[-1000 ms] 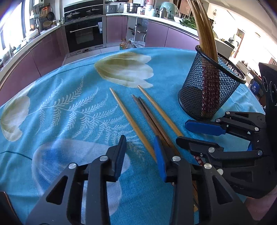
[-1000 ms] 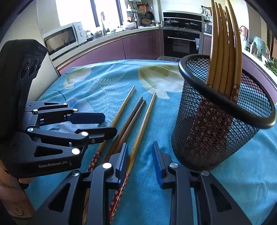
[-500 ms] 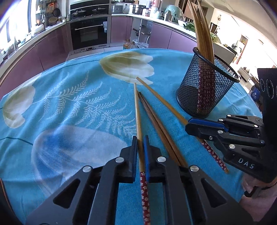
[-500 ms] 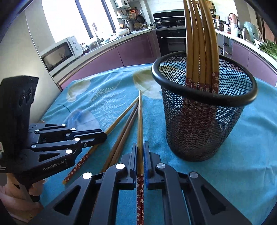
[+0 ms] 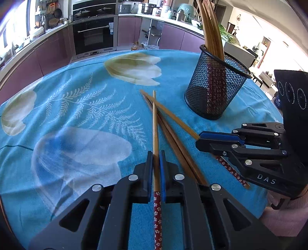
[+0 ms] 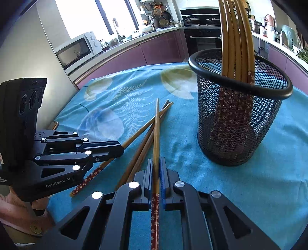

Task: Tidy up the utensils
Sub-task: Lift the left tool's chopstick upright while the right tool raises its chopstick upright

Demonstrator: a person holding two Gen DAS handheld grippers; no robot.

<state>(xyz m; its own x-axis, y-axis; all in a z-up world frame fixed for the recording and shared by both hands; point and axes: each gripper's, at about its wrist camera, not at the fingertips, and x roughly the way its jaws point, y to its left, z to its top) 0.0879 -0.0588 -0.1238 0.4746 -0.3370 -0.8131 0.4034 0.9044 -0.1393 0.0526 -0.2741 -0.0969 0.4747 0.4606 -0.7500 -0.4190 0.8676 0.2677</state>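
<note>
Each gripper clamps one chopstick on the blue floral tablecloth (image 5: pixel 80 100).

The left gripper (image 5: pixel 156 159) grasps a light chopstick (image 5: pixel 155 125); the right gripper (image 6: pixel 156 167) is clenched on another chopstick (image 6: pixel 156 130). Two darker chopsticks (image 5: pixel 173 138) lie between them. The black mesh holder (image 6: pixel 238 123), far right, holds upright chopsticks (image 6: pixel 233 38).

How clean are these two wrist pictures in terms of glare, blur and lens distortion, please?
Left wrist view: strong fisheye bend in the counter, blown-out glare at the top right, the chopstick in the left gripper sharp. Right wrist view: the window is washed out, the chopstick in the right gripper looks slightly smeared, the mesh cup crisp; dark vignette in the corners of both.
</note>
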